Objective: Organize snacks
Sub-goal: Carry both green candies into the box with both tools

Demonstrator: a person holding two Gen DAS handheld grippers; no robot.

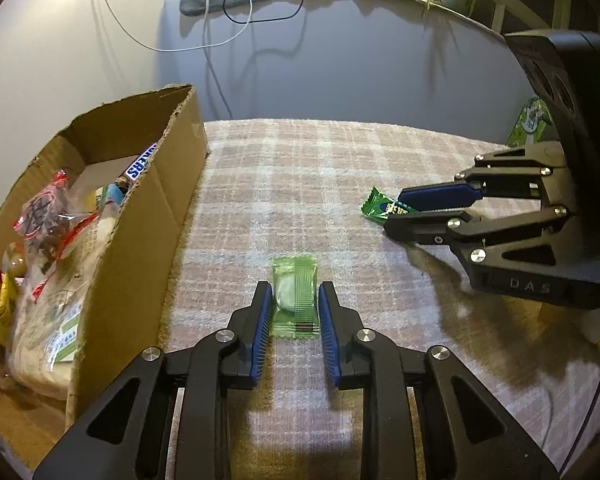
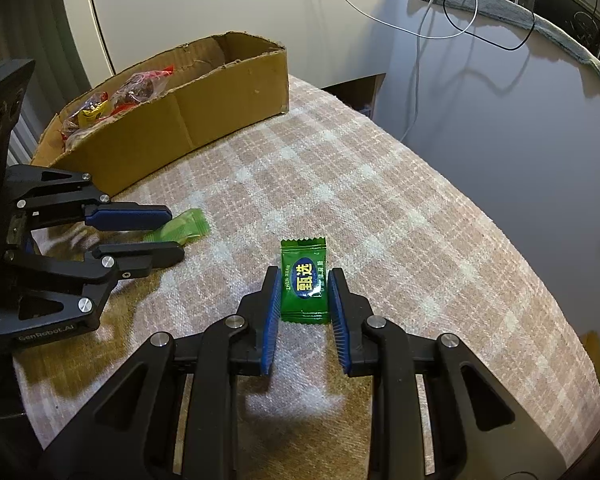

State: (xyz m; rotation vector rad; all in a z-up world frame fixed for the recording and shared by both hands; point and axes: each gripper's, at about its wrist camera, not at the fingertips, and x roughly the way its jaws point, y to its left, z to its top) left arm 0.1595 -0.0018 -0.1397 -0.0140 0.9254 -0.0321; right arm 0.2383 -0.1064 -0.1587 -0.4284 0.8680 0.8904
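On the plaid cloth (image 1: 340, 168), my left gripper (image 1: 293, 292) straddles a pale green sachet (image 1: 294, 296), jaws apart; my right gripper (image 2: 305, 278) brackets a dark green candy packet (image 2: 305, 280), unclamped, beside the cardboard box (image 1: 140, 216).

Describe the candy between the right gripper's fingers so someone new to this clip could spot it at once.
Start at the cardboard box of snacks on the plaid cloth; well in front of it, between the open right gripper, lies the dark green candy. Unlike the pale green candy at the left gripper, it bears yellow characters on a blue oval.
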